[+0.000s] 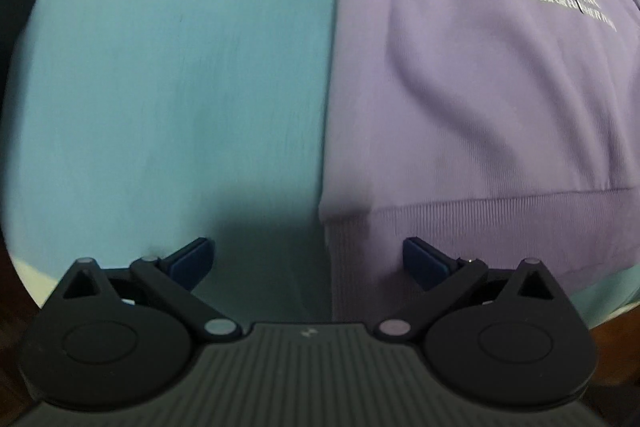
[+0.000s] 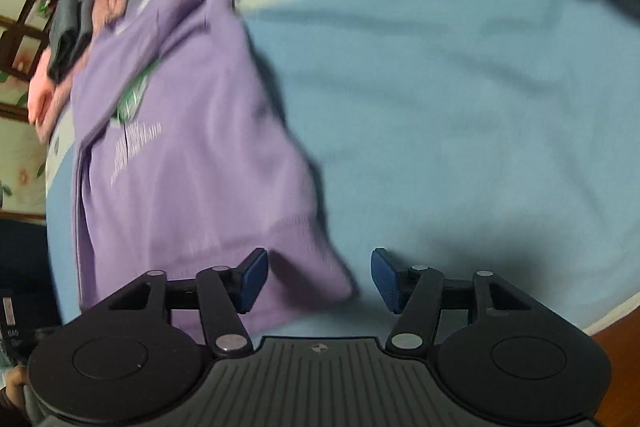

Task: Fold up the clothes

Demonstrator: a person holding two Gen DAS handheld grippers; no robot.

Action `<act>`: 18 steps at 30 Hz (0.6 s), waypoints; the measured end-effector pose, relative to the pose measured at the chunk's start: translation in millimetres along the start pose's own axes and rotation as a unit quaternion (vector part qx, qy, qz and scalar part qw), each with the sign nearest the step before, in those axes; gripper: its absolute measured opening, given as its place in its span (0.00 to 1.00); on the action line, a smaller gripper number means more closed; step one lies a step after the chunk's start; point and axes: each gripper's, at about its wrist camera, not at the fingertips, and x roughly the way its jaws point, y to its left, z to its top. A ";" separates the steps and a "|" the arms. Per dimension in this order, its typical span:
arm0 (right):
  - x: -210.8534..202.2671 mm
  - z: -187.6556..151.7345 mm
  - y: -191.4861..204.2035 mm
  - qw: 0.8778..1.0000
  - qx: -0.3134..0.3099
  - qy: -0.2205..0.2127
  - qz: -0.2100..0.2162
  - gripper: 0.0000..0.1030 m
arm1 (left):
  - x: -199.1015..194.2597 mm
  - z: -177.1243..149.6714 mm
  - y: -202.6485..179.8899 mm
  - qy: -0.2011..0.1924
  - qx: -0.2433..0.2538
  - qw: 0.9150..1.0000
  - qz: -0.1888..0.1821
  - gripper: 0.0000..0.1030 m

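Purple and soft, the sweatshirt lies flat on the blue bed sheet. It looks light and floppy, so it will sag when lifted. The thick ribbed hem at 6 o'clock is a good place to grab. The left hand-held gripper is wide open and empty. The right hand-held gripper is partly open, holding nothing.

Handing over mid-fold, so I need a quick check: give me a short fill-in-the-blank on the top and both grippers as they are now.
1. The purple top lies on a ____ sheet.
2. The lettering printed on the top is ____.
3. The left gripper is ____, holding nothing.
4. The right gripper is over the top's ribbed ____.

Missing words: blue; white; open; hem
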 end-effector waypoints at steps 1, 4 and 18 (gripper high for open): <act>5.9 -1.4 1.3 1.000 -0.002 0.010 -0.009 0.21 | -0.7 -4.1 1.5 -0.003 -0.013 1.000 -0.002 1.00; 5.2 -5.4 14.1 0.999 -0.035 0.009 -0.012 0.09 | -8.7 -14.5 3.0 -0.018 -0.036 0.999 -0.002 0.95; -48.9 -24.3 -14.6 0.996 -0.025 -0.010 -0.084 0.00 | -45.2 -63.5 -3.6 -0.018 -0.035 0.998 -0.043 0.90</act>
